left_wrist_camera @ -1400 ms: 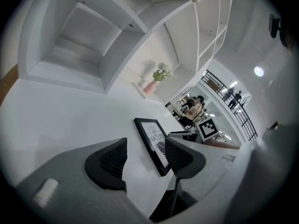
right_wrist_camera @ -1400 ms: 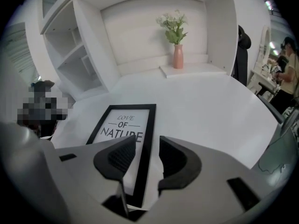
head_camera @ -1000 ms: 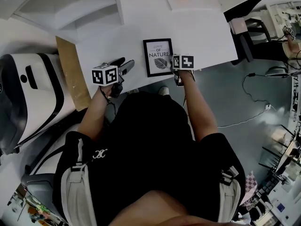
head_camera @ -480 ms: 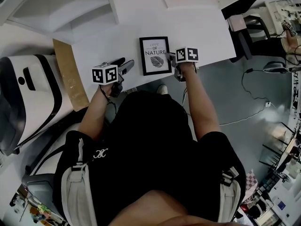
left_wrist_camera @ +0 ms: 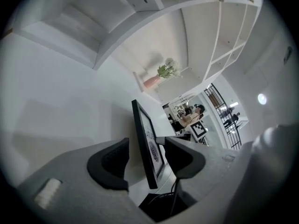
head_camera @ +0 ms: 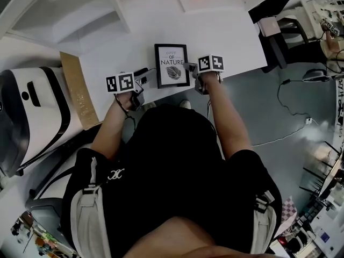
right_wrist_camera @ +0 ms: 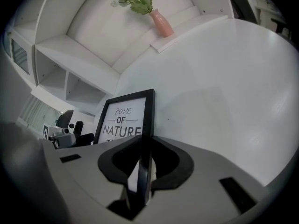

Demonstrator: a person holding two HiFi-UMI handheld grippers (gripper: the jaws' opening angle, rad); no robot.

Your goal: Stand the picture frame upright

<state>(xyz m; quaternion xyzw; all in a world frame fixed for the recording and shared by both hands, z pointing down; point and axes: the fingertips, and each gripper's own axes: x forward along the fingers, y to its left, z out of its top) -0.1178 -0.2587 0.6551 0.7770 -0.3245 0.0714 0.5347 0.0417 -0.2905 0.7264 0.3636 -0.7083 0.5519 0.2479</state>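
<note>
Change: a second ago the picture frame point(head_camera: 172, 65) lay further toward 3 o'clock on the table point(head_camera: 226, 36), and my left tongs point(head_camera: 146, 73) sat well off its 9 o'clock side. Since then the frame has slid toward 9 o'clock, and its edge now sits inside the left jaws.

Meaning for the task: I judge that both sides are nearly under control, so the tilt up can start soon. From above the printed face still looks up at me, so the frame is not upright yet.

Right tongs point(right_wrist_camera: 145, 164): closed tight on the frame's 3 o'clock edge. Both pads press the black moulding, with no gap showing. The words on the print read clearly just beyond the jaws.

Left tongs point(left_wrist_camera: 147, 164): parted fairly wide, straddling the frame's 9 o'clock edge. The frame point(left_wrist_camera: 148, 146) runs edge-on between the pads, with clear space on either side, so there is no grip here yet.

Frame position: near my edge of the table, straight ahead at 12 o'clock, between the two tongs.

Vase point(right_wrist_camera: 161, 24): far off at about 12 o'clock from the frame, well clear.

Next, as I judge it: close the left jaws first, because lifting on one pinched edge could let the frame twist.
</note>
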